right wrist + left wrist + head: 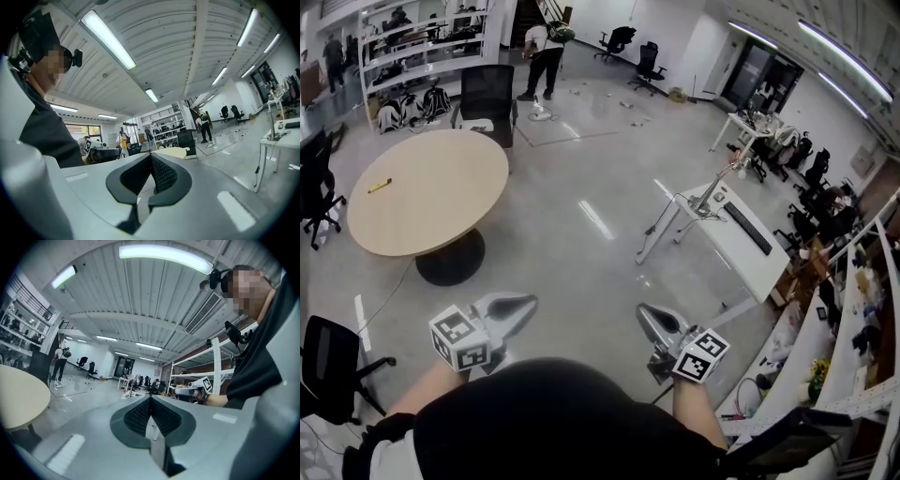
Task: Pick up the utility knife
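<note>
The utility knife (379, 185) is a small yellow thing lying near the left edge of a round beige table (441, 202), far ahead and to the left of me. Both grippers are held level in front of my body over the bare floor, well short of the table. The left gripper (528, 302) is shut with nothing in it, and its own view shows the jaws (150, 399) meeting, with the table (18, 394) at the left edge. The right gripper (643, 313) is also shut and empty (151, 157). Its view shows the table (174, 152) beyond the jaws.
Black office chairs stand behind the table (487, 97), at its left (314, 187) and at my lower left (328, 366). A white desk with a keyboard (741, 234) is to the right. A person (546, 56) stands at the back by white shelves (422, 42).
</note>
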Action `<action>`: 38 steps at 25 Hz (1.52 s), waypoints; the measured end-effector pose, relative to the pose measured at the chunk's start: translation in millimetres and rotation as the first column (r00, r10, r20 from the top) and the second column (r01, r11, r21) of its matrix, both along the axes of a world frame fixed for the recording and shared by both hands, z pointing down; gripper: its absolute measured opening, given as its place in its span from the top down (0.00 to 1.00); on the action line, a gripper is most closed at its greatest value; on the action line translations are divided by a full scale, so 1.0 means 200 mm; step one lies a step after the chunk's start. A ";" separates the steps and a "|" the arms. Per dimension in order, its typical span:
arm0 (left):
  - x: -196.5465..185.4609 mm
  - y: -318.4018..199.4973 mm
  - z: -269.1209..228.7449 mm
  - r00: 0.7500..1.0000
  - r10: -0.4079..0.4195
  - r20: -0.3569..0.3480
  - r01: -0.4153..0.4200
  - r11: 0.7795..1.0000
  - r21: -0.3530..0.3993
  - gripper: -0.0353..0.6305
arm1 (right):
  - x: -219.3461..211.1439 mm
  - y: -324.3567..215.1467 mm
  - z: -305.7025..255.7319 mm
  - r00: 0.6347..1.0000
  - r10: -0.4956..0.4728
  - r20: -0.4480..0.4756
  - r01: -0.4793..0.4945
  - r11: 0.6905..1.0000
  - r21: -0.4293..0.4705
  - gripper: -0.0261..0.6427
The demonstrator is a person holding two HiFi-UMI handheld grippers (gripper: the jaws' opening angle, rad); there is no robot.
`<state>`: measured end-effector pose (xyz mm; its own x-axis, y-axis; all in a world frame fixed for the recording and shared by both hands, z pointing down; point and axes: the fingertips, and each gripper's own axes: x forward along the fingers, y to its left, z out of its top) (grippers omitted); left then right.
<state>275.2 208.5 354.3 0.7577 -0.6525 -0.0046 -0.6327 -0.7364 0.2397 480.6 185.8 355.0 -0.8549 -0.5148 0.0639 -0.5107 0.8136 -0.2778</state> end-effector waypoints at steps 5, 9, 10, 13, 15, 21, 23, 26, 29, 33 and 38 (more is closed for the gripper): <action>0.04 -0.21 0.02 1.000 -0.009 -0.001 0.009 1.000 -0.025 0.95 | 0.06 -0.19 0.03 1.000 -0.003 0.002 0.003 1.000 -0.019 0.94; 0.05 -0.42 0.06 1.000 0.022 -0.016 -0.022 0.999 -0.038 0.95 | 0.06 -0.37 0.07 1.000 0.021 -0.008 -0.021 0.999 -0.037 0.94; 0.04 -0.47 0.06 0.999 0.033 -0.018 -0.034 0.999 -0.039 0.95 | 0.05 -0.42 0.07 1.000 0.028 -0.014 -0.028 0.999 -0.036 0.94; -0.02 -0.70 0.06 0.997 0.064 -0.032 -0.065 0.998 -0.027 0.95 | 0.00 -0.60 0.05 0.998 0.059 -0.034 -0.060 0.998 -0.021 0.94; -0.09 -0.90 0.05 0.996 0.081 -0.041 -0.082 0.996 -0.020 0.95 | -0.06 -0.77 0.01 0.995 0.089 -0.040 -0.089 0.996 -0.011 0.94; -0.30 -1.48 -0.05 0.990 0.135 -0.032 -0.134 0.991 0.021 0.95 | -0.24 -1.28 -0.11 0.987 0.154 -0.039 -0.153 0.988 0.032 0.94; -0.38 -1.65 -0.07 0.990 0.136 -0.025 -0.136 0.990 0.032 0.95 | -0.30 -1.45 -0.11 0.986 0.163 -0.030 -0.161 0.986 0.040 0.94; -0.49 -1.86 -0.08 0.992 0.125 -0.020 -0.124 0.992 0.034 0.95 | -0.40 -1.66 -0.10 0.987 0.161 -0.026 -0.160 0.986 0.037 0.94; -0.58 -2.04 -0.06 0.994 0.105 -0.018 -0.105 0.994 0.025 0.95 | -0.46 -1.85 -0.08 0.988 0.154 -0.024 -0.154 0.988 0.023 0.94; -0.62 -2.23 0.00 0.998 0.062 -0.017 -0.062 0.998 0.007 0.95 | -0.48 -2.09 -0.02 0.993 0.118 -0.024 -0.118 0.993 0.011 0.94; -0.55 -2.50 0.06 1.000 -0.001 -0.004 0.001 1.000 -0.016 0.95 | -0.40 -2.43 0.03 0.998 0.065 -0.005 -0.066 0.998 -0.008 0.94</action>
